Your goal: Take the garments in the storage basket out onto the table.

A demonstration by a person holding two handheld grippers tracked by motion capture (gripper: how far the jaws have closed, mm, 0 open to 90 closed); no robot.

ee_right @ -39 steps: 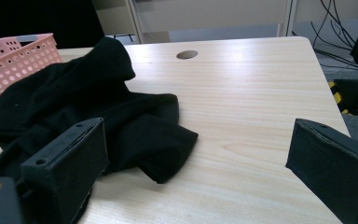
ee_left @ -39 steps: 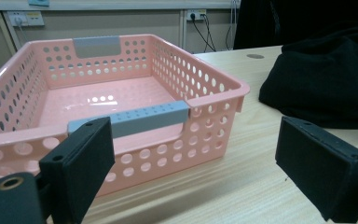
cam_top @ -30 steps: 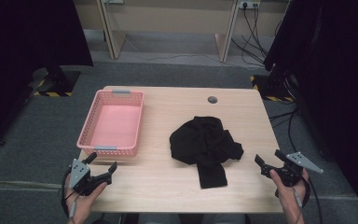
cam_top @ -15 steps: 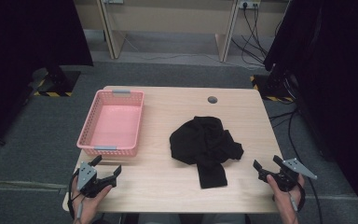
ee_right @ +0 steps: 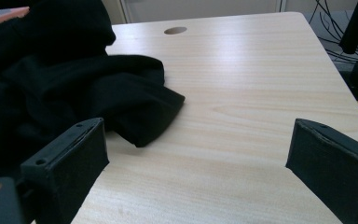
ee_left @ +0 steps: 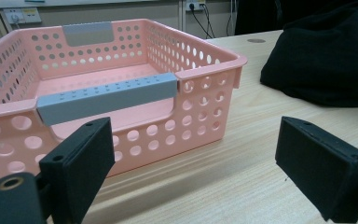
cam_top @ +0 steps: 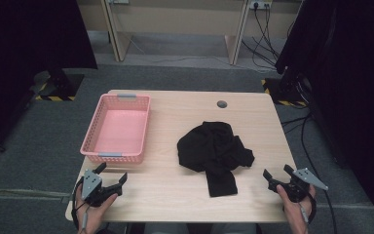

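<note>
from the high view, a black cloth (cam_top: 215, 152) lies crumpled at the middle of the tabletop (cam_top: 175, 195), with a pink basket (cam_top: 118, 129) apart to its left. the left claw (cam_top: 111, 176) sits at the near left corner, just short of the basket, and the right claw (cam_top: 277, 174) at the near right edge, near the cloth; both are spread and hold nothing. the left gripper view adds the basket's round holes and grey handle (ee_left: 107, 95), with the cloth cut off at the upper right. the right gripper view shows a fold of the cloth just beside the left jaw; its bulk is cut off by the frame, and its folds are too dark to make out.
</note>
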